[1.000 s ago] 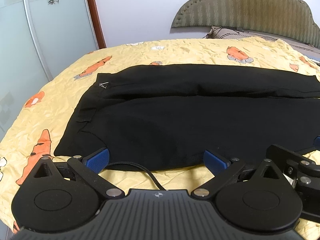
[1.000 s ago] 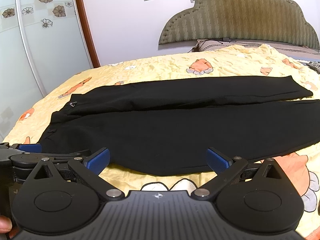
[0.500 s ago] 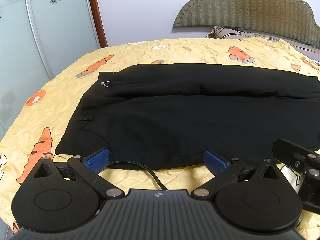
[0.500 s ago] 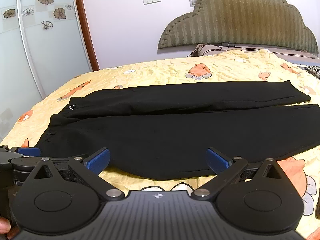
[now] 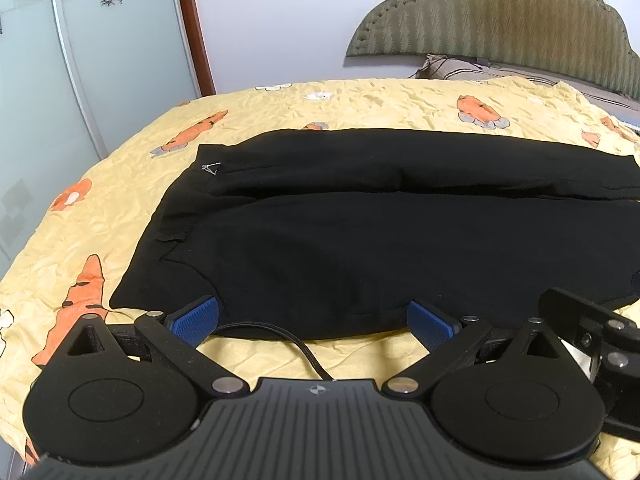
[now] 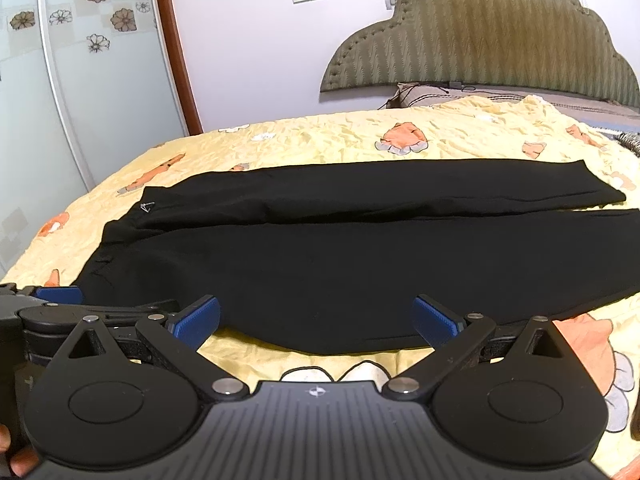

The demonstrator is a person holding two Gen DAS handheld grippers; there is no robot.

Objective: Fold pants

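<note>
Black pants (image 5: pixel 360 224) lie flat on the yellow bedspread, waist to the left, both legs running right side by side. A small metal hook (image 5: pixel 211 168) shows at the waistband. My left gripper (image 5: pixel 314 320) is open just before the pants' near edge, close to the waist end. In the right wrist view the same pants (image 6: pixel 360 256) stretch across the bed, leg ends at the right. My right gripper (image 6: pixel 316 318) is open at the near edge of the near leg. Nothing sits between either pair of blue pads.
A yellow bedspread (image 5: pixel 360 100) with orange carrot prints covers the bed. A padded headboard (image 6: pixel 480 36) and pillow stand at the far right. A frosted sliding door (image 5: pixel 80 60) lies to the left. A black cable (image 5: pixel 280 336) trails on the bedspread by the left gripper.
Both grippers have drawn back and risen slightly from the pants' near edge. The right gripper has slid lower in the left wrist view. The pants have not moved.
</note>
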